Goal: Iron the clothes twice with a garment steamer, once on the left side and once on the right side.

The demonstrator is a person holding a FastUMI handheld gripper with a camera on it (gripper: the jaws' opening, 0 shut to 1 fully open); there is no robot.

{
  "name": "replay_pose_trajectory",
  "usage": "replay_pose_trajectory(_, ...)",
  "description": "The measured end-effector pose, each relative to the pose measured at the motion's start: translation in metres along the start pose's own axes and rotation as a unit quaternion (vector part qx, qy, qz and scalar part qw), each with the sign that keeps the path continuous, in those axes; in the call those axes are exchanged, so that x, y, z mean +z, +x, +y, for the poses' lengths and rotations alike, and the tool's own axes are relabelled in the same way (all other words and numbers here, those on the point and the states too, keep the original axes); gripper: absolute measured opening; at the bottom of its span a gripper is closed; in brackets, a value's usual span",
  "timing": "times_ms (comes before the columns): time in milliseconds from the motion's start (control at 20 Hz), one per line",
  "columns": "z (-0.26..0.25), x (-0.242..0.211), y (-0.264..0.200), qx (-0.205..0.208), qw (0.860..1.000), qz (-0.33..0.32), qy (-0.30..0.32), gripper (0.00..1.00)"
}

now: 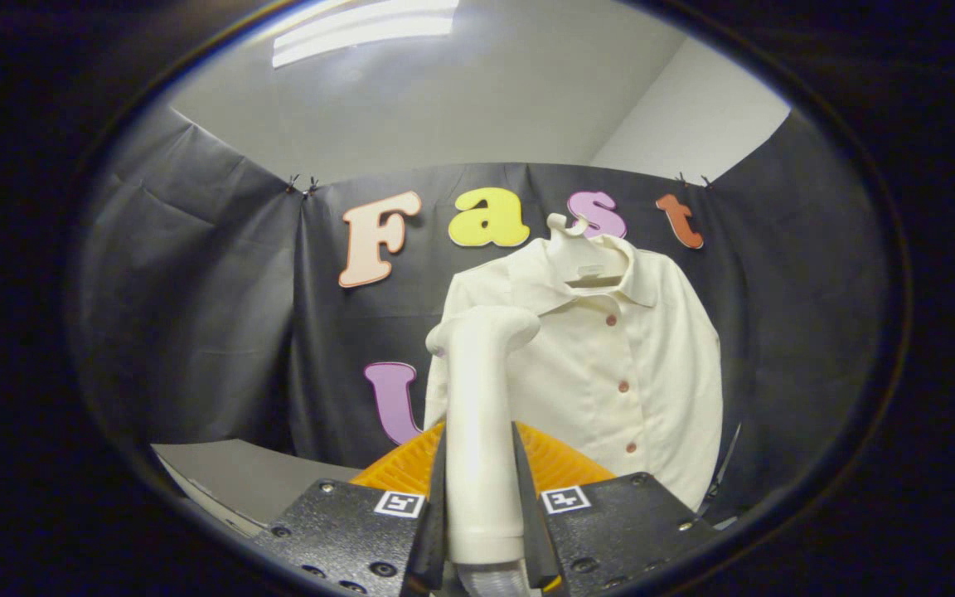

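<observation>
Gripper (482, 497) fingers pinch the garment steamer (477, 414) handle from both sides, head up and tipped toward the shirt (610, 373). Shirt hangs on a hanger (581, 249) just beyond the steamer head, slightly right. Judgement: a side pass is in hand; keep the head close to the cloth, stroke steady, grip tight, clear of buttons.

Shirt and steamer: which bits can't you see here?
- Shirt: the near side sleeve is hidden behind the steamer; its hem is cut off by the gripper body.
- Steamer: its head faces away toward the shirt, so whether it touches cloth cannot be told.
- Orange ribbed thing: mostly hidden behind the gripper, so what it is stays unclear.
</observation>
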State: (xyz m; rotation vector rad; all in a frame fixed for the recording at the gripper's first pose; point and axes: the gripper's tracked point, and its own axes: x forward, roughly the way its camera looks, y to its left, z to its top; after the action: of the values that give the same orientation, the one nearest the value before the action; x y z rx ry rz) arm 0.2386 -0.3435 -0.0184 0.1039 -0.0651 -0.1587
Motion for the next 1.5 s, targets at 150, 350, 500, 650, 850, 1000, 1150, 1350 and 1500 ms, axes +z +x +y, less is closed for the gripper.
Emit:
replay_pose_trajectory(150, -0.016, -0.01, 0.016, -0.007, 1.0, -0.003, 0.015, 0.37)
replay_pose_trajectory(350, -0.024, -0.027, 0.028, -0.001, 0.999, 0.002, 0.034, 0.37)
replay_pose_trajectory(500, -0.024, -0.039, 0.03, 0.006, 0.999, 0.005, 0.037, 0.37)
replay_pose_trajectory(650, -0.026, -0.052, 0.027, 0.01, 0.999, 0.014, 0.047, 0.37)
replay_pose_trajectory(850, -0.03, -0.063, 0.019, 0.013, 0.998, 0.026, 0.049, 0.37)
replay_pose_trajectory(1000, -0.035, -0.077, 0.01, 0.013, 0.998, 0.039, 0.051, 0.37)
replay_pose_trajectory(1150, -0.038, -0.089, 0.003, 0.013, 0.997, 0.048, 0.066, 0.37)
replay_pose_trajectory(1350, -0.042, -0.106, -0.007, 0.011, 0.995, 0.062, 0.071, 0.37)
replay_pose_trajectory(1500, -0.048, -0.122, -0.016, 0.009, 0.994, 0.075, 0.079, 0.37)
